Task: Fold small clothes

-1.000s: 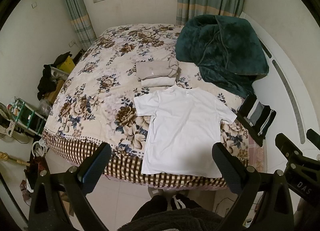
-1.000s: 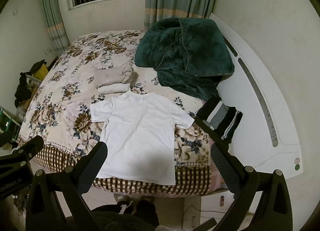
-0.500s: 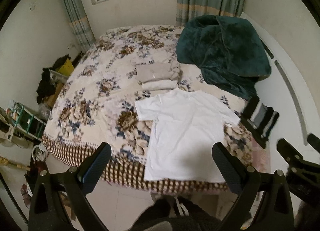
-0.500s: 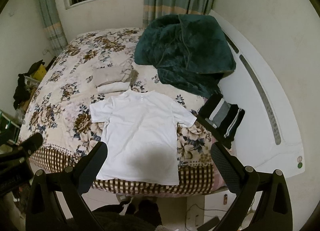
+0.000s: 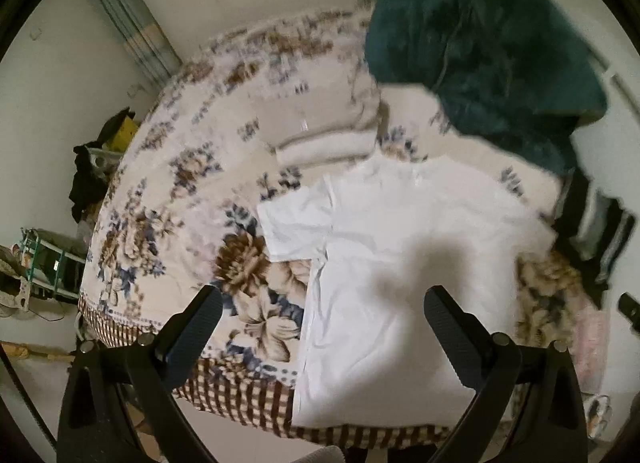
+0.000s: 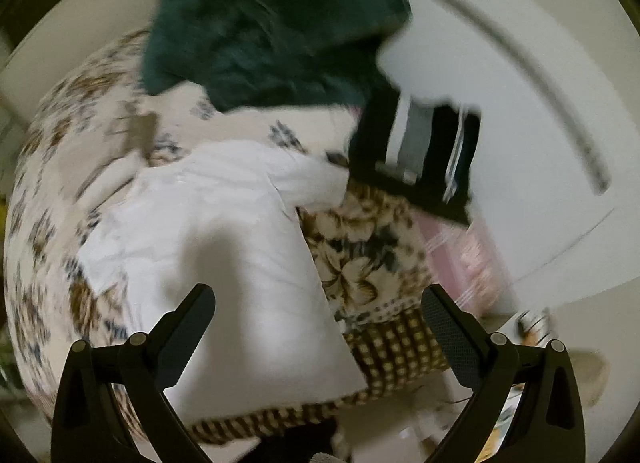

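**White tee flat on the bed, both grippers spread above it**

From the left wrist view, your white short-sleeved cotton T-shirt [image 5: 400, 263] lies face up and flat, collar at the far end, hem hanging over the near edge of the bed, its left sleeve spread out to the side. A soft grey shadow falls across its middle. It rests on a cream bedspread with brown and blue flowers and a brown checked border [image 5: 172, 223]. Just beyond the collar sits a folded beige pile of clothes [image 5: 320, 131], blurred. A crumpled dark green plush blanket [image 5: 488, 63] fills the far right, and a black garment with grey and white stripes [image 5: 596, 231] lies at the bed's right edge. A barred window and striped curtains stand at the far wall. Your left gripper [image 5: 320, 327] has its jaws wide apart, holding nothing; the shirt's lower left side lies between and below the fingers.

From the right wrist view, heavily blurred, the T-shirt [image 6: 224, 231] shows its right sleeve reaching toward the striped garment [image 6: 424, 159]. The green blanket [image 6: 272, 27] lies beyond, the flowered bedspread [image 6: 360, 259] to the shirt's right. Your right gripper [image 6: 318, 327] is also spread wide and empty, with the shirt's right edge and hem under its left finger.
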`<state>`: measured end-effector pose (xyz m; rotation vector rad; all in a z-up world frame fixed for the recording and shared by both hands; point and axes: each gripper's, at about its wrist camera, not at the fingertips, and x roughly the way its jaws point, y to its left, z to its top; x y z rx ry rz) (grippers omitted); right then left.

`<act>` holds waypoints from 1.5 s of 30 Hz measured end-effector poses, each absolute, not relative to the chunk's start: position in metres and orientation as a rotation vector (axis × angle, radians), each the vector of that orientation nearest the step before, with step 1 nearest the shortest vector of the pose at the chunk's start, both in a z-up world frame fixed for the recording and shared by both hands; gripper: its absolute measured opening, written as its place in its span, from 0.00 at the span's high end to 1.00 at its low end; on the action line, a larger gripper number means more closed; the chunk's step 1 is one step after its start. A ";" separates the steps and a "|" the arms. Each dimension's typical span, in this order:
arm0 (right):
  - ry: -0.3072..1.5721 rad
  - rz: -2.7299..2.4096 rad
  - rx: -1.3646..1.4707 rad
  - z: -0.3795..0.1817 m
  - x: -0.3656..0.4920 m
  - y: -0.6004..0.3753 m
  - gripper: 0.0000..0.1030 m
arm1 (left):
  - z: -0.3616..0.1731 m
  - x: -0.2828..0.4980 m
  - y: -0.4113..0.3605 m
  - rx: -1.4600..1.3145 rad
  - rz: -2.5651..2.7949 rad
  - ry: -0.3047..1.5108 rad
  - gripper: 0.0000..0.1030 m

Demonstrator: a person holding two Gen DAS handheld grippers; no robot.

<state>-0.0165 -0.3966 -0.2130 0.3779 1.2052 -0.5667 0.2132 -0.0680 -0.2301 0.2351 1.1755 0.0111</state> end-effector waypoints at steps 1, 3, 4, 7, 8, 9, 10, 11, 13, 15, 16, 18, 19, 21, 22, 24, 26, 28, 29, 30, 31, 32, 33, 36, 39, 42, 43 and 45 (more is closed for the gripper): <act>1.223 -0.574 0.428 -0.238 -0.007 -0.413 0.00 | -0.254 0.224 -0.075 0.244 0.022 1.204 0.00; 1.242 -0.586 0.550 -0.291 0.012 -0.448 0.00 | -0.290 0.235 -0.085 0.262 0.054 1.237 0.00; 1.252 -0.597 0.599 -0.316 0.019 -0.464 0.00 | -0.309 0.242 -0.090 0.270 0.072 1.261 0.00; 1.283 -0.634 0.762 -0.398 0.036 -0.504 0.00 | -0.366 0.262 -0.099 0.241 0.124 1.357 0.00; 1.291 -0.647 0.845 -0.427 0.040 -0.519 0.01 | -0.388 0.269 -0.101 0.220 0.145 1.400 0.00; 1.288 -0.653 0.916 -0.449 0.042 -0.528 0.02 | -0.405 0.273 -0.102 0.202 0.153 1.432 0.00; 1.271 -0.651 1.018 -0.476 0.044 -0.539 0.04 | -0.418 0.276 -0.104 0.191 0.164 1.456 0.00; 1.251 -0.653 1.104 -0.498 0.045 -0.548 0.05 | -0.437 0.280 -0.105 0.181 0.178 1.484 0.00; 1.206 -0.655 1.260 -0.539 0.049 -0.562 0.09 | -0.462 0.286 -0.108 0.165 0.189 1.525 0.00; 1.129 -0.638 1.373 -0.571 0.056 -0.572 0.14 | -0.485 0.290 -0.109 0.140 0.200 1.546 0.00; 1.093 -0.627 1.412 -0.583 0.061 -0.575 0.17 | -0.493 0.293 -0.109 0.131 0.205 1.549 0.00; 1.029 -0.604 1.480 -0.605 0.072 -0.577 0.25 | -0.511 0.299 -0.108 0.104 0.215 1.560 0.00; 1.010 -0.601 1.504 -0.611 0.076 -0.575 0.33 | -0.519 0.302 -0.107 0.084 0.219 1.567 0.00; 0.956 -0.622 1.514 -0.619 0.086 -0.573 0.55 | -0.529 0.307 -0.105 0.046 0.219 1.576 0.00; 0.942 -0.642 1.481 -0.617 0.091 -0.573 0.76 | -0.532 0.310 -0.106 0.029 0.214 1.577 0.00; 0.923 -0.675 1.354 -0.605 0.107 -0.569 0.88 | -0.534 0.313 -0.102 0.002 0.207 1.566 0.00; 0.936 -0.686 1.131 -0.578 0.133 -0.554 0.91 | -0.532 0.314 -0.095 -0.011 0.204 1.544 0.00; 0.978 -0.640 0.858 -0.551 0.169 -0.524 0.91 | -0.527 0.312 -0.088 -0.014 0.210 1.522 0.00; 1.003 -0.594 0.686 -0.538 0.192 -0.499 0.91 | -0.524 0.311 -0.082 -0.016 0.213 1.507 0.00; 1.031 -0.546 0.514 -0.530 0.213 -0.470 0.91 | -0.519 0.309 -0.076 -0.015 0.217 1.490 0.00; 1.051 -0.493 0.357 -0.525 0.229 -0.442 0.91 | -0.516 0.308 -0.072 -0.009 0.222 1.476 0.00; 1.073 -0.423 0.143 -0.525 0.248 -0.400 0.91 | -0.512 0.307 -0.065 0.003 0.231 1.458 0.00; 1.086 -0.383 0.004 -0.529 0.256 -0.372 0.91 | -0.510 0.306 -0.061 0.015 0.237 1.445 0.00; 1.181 -0.206 -0.406 -0.567 0.269 -0.284 0.91 | -0.511 0.301 -0.043 0.066 0.251 1.424 0.00; 1.291 -0.104 -0.492 -0.595 0.262 -0.253 0.63 | -0.516 0.300 -0.029 0.070 0.255 1.443 0.00; 1.303 -0.080 -0.401 -0.590 0.254 -0.254 0.57 | -0.521 0.295 -0.011 0.065 0.261 1.455 0.00; 1.314 -0.078 -0.334 -0.585 0.252 -0.261 0.49 | -0.523 0.293 -0.007 0.061 0.260 1.462 0.00; 1.290 -0.114 -0.172 -0.569 0.246 -0.286 0.46 | -0.524 0.290 -0.003 0.050 0.260 1.473 0.00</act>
